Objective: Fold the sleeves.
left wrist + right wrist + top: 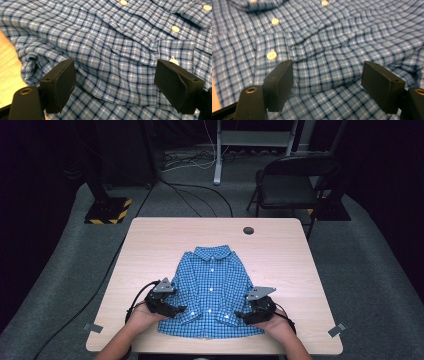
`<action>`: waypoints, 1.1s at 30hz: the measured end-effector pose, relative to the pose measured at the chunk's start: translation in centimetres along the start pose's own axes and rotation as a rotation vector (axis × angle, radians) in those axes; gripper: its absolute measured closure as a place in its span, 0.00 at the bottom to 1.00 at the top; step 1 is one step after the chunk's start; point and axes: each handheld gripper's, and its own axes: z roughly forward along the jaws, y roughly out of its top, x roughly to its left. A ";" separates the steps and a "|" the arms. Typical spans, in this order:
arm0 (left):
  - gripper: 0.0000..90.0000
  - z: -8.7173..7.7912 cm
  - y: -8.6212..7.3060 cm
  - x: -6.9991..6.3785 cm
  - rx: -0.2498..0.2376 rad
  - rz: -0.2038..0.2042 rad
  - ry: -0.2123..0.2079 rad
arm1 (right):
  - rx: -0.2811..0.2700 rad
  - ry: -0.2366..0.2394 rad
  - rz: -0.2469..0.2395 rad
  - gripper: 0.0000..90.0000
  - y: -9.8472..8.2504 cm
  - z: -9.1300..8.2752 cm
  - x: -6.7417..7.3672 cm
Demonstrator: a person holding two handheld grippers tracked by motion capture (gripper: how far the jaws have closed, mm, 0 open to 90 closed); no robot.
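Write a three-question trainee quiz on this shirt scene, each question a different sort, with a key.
1. True or false: the blue checked shirt lies front up, buttoned, its collar at the far end.
2. Multiple choice: the left gripper is A) shut on a sleeve, B) open over the fabric, C) resting on bare table.
3. Fill in: the right gripper stands ____, its jaws apart over the shirt.

Key: 1 true; 2 B; 3 open.
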 end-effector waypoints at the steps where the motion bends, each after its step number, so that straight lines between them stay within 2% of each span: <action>1: 0.19 0.1 0.0 0.0 0.001 0.001 -0.001 | -0.002 0.002 0.003 0.27 0.0 0.0 0.0; 10: 0.19 0.5 -0.2 0.3 0.013 -0.007 0.001 | 0.006 0.021 0.044 0.29 -0.4 0.2 -0.3; 23: 0.19 0.3 -0.1 0.4 0.019 -0.007 0.010 | -0.006 0.042 0.052 0.30 -0.3 0.0 -0.1; 28: 0.19 -0.2 0.0 0.5 -0.003 -0.014 0.019 | -0.047 0.024 0.043 0.29 -0.1 -0.5 -0.1; 33: 0.19 -0.5 -0.2 0.8 -0.007 -0.026 0.029 | -0.051 -0.004 0.050 0.28 -0.2 -0.8 -0.4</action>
